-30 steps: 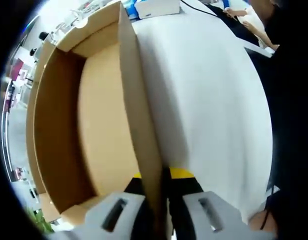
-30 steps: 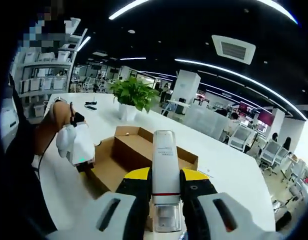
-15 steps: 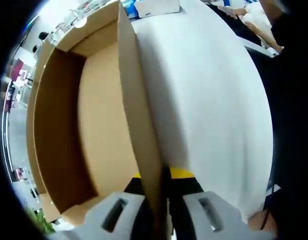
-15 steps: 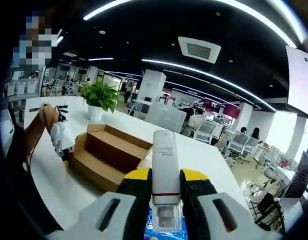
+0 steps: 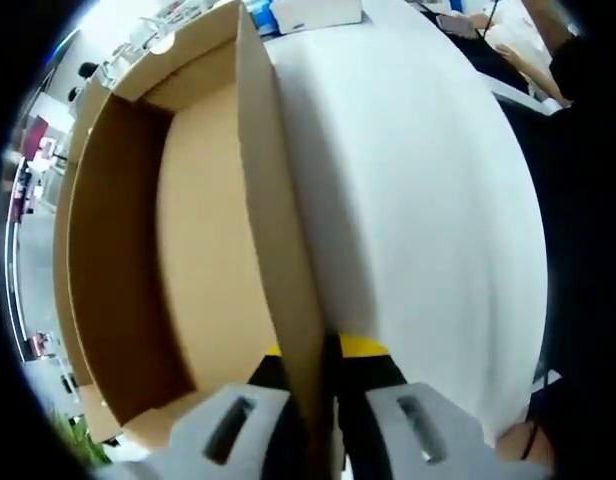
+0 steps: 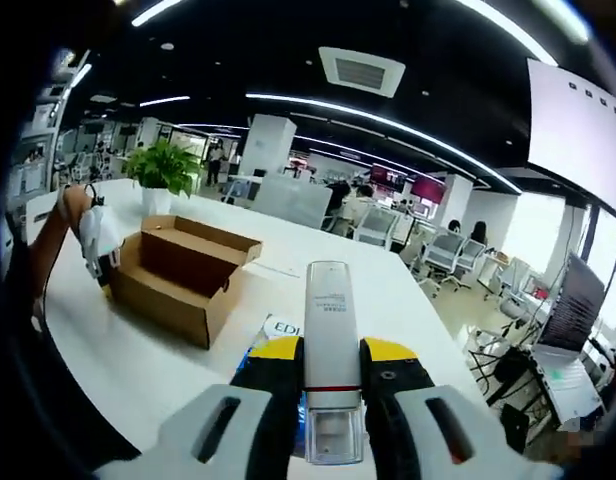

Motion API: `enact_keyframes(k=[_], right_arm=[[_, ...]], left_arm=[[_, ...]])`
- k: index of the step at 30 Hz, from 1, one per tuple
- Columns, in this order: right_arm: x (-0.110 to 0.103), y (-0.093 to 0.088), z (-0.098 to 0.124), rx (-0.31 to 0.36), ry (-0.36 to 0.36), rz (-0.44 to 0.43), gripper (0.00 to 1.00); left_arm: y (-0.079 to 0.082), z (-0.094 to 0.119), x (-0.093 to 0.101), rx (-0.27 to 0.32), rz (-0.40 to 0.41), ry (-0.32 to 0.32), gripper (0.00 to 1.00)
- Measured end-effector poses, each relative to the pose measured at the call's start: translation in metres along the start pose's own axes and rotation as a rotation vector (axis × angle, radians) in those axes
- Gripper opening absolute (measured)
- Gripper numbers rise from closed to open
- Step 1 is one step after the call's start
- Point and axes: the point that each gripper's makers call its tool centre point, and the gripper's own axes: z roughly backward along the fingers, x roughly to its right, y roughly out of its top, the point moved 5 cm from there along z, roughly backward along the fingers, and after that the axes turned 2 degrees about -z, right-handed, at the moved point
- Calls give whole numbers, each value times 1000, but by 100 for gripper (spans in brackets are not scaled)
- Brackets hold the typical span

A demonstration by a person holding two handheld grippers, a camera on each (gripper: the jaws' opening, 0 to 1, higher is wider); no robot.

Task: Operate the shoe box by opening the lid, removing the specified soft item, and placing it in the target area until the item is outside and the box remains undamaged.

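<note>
Left claw (image 5: 310,425) clamped on shoe box (image 6: 178,270) wall, box near bench (image 6: 388,290) edge | right claw (image 6: 331,425) grips white tube (image 6: 331,350) | advice: keep box pinned gently, lower tube clear of box.

Long bright lights (image 6: 388,125) shine high above my right gripper (image 6: 330,400), and the ceiling around them is dark. The white table (image 5: 428,200) beyond my left gripper (image 5: 318,400) glows brightly. The box wall (image 5: 278,220) drops a soft shadow beside it. Edges bend and look a bit blurry, I think.
</note>
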Motion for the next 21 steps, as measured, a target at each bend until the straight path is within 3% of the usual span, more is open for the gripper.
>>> enact_keyframes(k=[5, 10, 12, 16, 21], right_arm=[[6, -20, 3, -24, -11, -3, 21], [1, -42, 4, -84, 60, 43, 21], [-6, -49, 4, -109, 123, 141, 21], [-18, -59, 4, -156, 216, 242, 21], [-21, -70, 4, -201, 303, 323, 22]], left_arm=[[0, 0, -3, -2, 1, 0, 4], [1, 0, -6, -2, 4, -1, 4], [1, 0, -6, -4, 4, 1, 4], [1, 0, -7, -11, 2, 5, 4], [2, 0, -7, -11, 2, 8, 4]])
